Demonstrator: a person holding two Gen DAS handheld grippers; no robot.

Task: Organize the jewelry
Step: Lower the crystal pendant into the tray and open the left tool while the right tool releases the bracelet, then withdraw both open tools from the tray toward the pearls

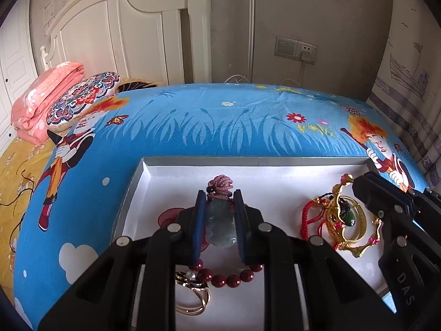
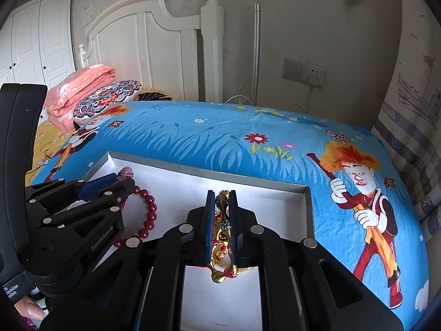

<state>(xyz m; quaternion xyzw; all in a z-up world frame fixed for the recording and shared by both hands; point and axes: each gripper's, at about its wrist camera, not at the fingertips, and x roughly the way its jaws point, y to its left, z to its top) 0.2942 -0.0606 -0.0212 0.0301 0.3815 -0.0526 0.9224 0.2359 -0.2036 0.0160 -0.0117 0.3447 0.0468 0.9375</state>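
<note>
A shallow white box (image 1: 209, 172) (image 2: 275, 187) lies on the blue cartoon bedsheet. My left gripper (image 1: 219, 195) is shut on a pale green jade pendant (image 1: 220, 224) with a pink knotted cord (image 1: 220, 183), held over the box. Below it lie a dark red bead bracelet (image 1: 228, 275) (image 2: 150, 209) and a gold ring (image 1: 193, 298). My right gripper (image 2: 222, 194) is shut on an ornate gold bangle (image 2: 222, 237) (image 1: 350, 237) set with red and green stones, at the box's right side. Red cords (image 1: 308, 218) and a green-stone pendant (image 1: 350, 219) bunch beside the bangle.
The box rests on a bed covered with a blue sheet (image 1: 193, 127). A folded pink quilt (image 1: 46, 96) and a patterned pillow (image 1: 82, 96) lie by the white headboard (image 1: 124, 33). A wall socket (image 1: 296, 49) and curtain (image 1: 408, 88) stand beyond the bed.
</note>
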